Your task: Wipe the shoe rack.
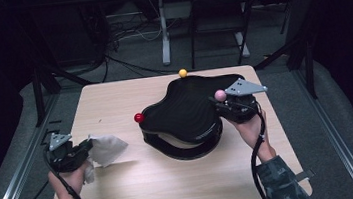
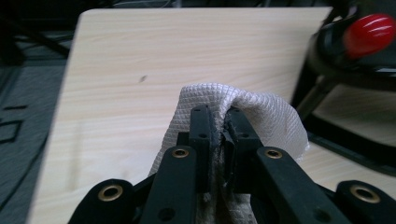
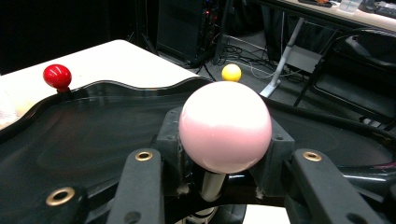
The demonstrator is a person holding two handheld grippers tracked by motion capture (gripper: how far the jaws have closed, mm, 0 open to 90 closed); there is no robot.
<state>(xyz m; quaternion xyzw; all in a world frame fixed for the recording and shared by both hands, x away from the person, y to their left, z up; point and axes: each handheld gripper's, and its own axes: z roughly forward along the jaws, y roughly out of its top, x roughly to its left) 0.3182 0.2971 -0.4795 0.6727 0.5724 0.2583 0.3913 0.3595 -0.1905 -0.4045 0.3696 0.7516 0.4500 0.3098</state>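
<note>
A black wavy-edged tray [image 1: 186, 111] stands on a stand in the middle of the wooden table, with a red knob [image 1: 139, 118], a yellow knob [image 1: 182, 72] and a pink knob [image 1: 220, 95] at its rim. My right gripper [image 1: 225, 105] is shut on the stem under the pink knob [image 3: 225, 126]; the red knob [image 3: 57, 76] and yellow knob [image 3: 231, 72] lie beyond it. My left gripper [image 1: 88, 146] hangs over the table's left edge, shut on a white cloth [image 1: 107, 148]. The white cloth [image 2: 243, 112] drapes over the closed jaws of the left gripper [image 2: 219, 122].
The wooden table [image 1: 139, 184] has bare surface in front of and left of the tray. Metal frame rails run along both sides. A chair and another table's legs [image 1: 164, 35] stand on the floor beyond the far edge, among cables.
</note>
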